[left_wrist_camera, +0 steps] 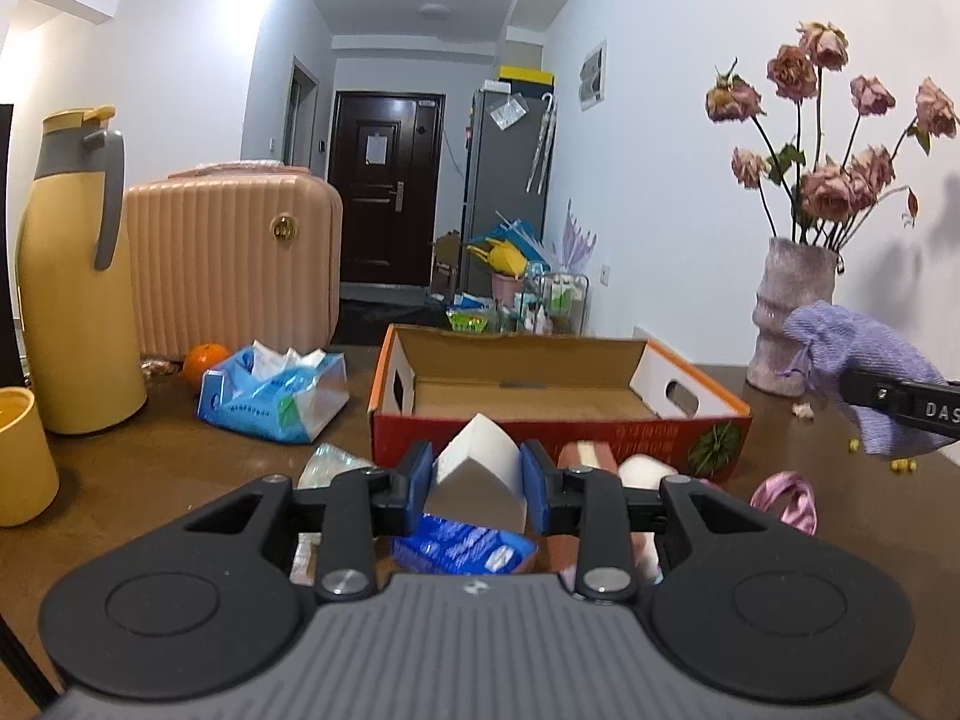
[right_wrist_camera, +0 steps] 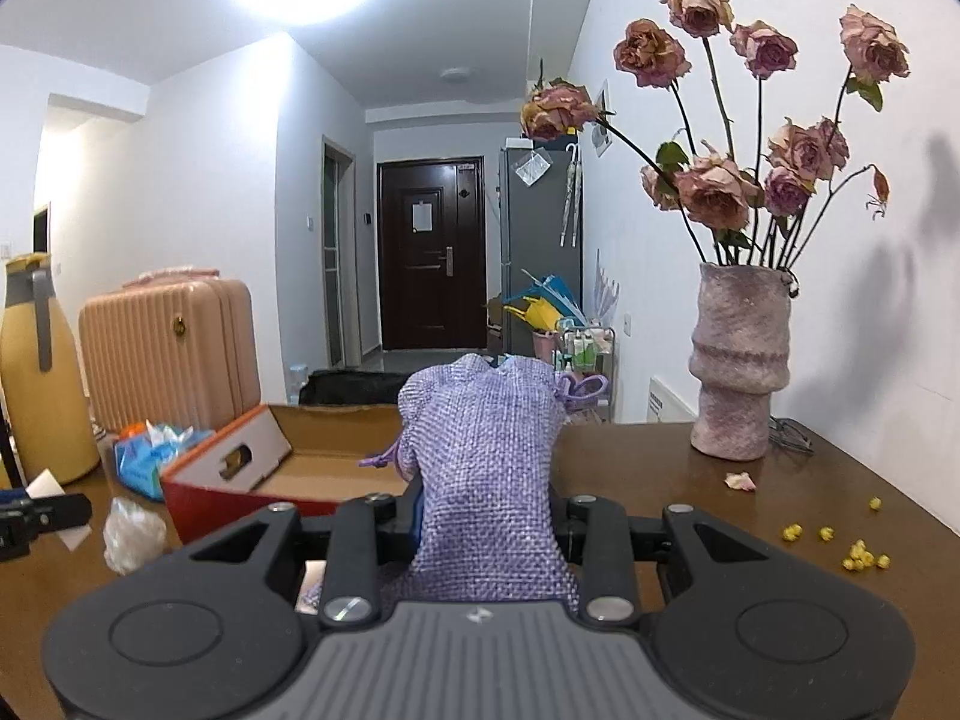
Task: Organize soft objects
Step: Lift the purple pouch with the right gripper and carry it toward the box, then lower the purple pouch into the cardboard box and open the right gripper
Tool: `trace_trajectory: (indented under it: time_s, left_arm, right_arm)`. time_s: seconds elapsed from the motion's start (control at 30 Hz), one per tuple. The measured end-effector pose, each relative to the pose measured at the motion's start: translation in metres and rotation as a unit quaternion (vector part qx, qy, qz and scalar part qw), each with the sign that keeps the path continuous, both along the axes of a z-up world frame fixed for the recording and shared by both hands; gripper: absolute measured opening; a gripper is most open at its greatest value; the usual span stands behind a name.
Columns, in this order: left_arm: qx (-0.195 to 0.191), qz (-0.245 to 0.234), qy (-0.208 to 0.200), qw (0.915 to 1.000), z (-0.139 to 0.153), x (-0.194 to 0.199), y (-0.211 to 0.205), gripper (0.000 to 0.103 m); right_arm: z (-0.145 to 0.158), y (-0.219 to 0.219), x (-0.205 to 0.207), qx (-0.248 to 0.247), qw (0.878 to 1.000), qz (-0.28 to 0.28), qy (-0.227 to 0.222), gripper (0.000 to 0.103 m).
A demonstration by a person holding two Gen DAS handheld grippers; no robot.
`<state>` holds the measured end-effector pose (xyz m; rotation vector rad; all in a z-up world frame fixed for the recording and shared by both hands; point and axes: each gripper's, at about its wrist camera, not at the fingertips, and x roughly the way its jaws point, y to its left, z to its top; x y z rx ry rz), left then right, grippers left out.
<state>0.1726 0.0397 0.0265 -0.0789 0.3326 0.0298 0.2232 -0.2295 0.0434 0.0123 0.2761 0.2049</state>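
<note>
My left gripper (left_wrist_camera: 477,477) is shut on a white foam block (left_wrist_camera: 477,471), held above the table just in front of the open red cardboard box (left_wrist_camera: 540,420). My right gripper (right_wrist_camera: 486,516) is shut on a purple mesh drawstring pouch (right_wrist_camera: 486,462), held up to the right of the box (right_wrist_camera: 252,480); the pouch hides its fingertips. The pouch and right gripper also show at the right edge of the left wrist view (left_wrist_camera: 864,384). Below the left gripper lie a blue tissue packet (left_wrist_camera: 462,546), a pink striped item (left_wrist_camera: 585,456) and a white soft item (left_wrist_camera: 645,471).
A yellow thermos (left_wrist_camera: 72,276), a yellow cup (left_wrist_camera: 21,462), a pink suitcase (left_wrist_camera: 234,258), an orange (left_wrist_camera: 204,360) and a blue wet-wipe pack (left_wrist_camera: 276,390) stand left. A vase of dried roses (right_wrist_camera: 738,366) stands right, with yellow bits (right_wrist_camera: 858,552), a petal and a pink ribbon (left_wrist_camera: 786,495).
</note>
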Motion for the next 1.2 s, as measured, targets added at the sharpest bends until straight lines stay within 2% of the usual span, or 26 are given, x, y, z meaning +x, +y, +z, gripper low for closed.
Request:
trace_trajectory:
  time_s: [0.63, 1.2]
  left_arm:
    - [-0.011, 0.022, -0.026, 0.9994, 0.018, 0.05, -0.015, 0.033]
    - [-0.018, 0.033, -0.013, 0.9992, 0.013, 0.108, -0.021, 0.033]
  right_arm:
    - [0.009, 0.021, 0.047, 0.017, 1.0, 0.014, -0.003, 0.031]
    - [-0.004, 0.032, 0.09, 0.01, 0.999, 0.027, 0.027, 0.031]
